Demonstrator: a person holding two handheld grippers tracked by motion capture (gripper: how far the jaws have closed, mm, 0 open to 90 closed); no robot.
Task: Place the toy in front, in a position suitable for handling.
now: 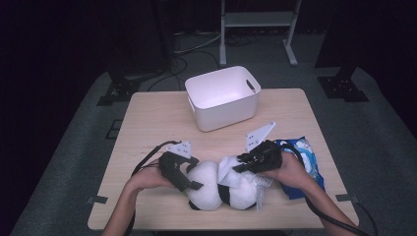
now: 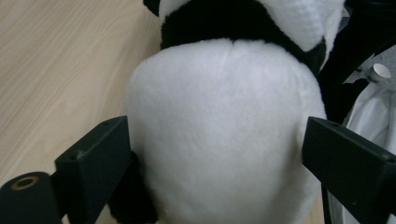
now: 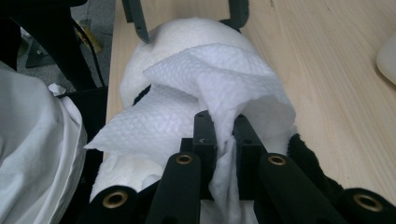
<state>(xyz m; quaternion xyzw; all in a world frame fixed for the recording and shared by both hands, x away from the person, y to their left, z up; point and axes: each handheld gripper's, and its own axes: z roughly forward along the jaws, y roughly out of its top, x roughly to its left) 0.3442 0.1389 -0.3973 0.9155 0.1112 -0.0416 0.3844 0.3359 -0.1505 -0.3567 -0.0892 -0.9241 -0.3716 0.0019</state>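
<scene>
On table, high view: plush panda (image 1: 211, 189) near front edge, left gripper (image 1: 189, 183) and right gripper (image 1: 241, 164) on it. Left gripper view: jaws clamp panda's white body. Right gripper view: jaws pinch white wipe (image 3: 205, 93) against panda.

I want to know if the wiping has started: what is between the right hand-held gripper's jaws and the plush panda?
A white paper towel, pinched by the right hand-held gripper, drapes over the panda, seen in the right gripper view.

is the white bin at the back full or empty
Empty, as far as the high view shows: the white bin stands upright on the table with bare inner walls and floor, though its near wall hides a strip of that floor.
</scene>
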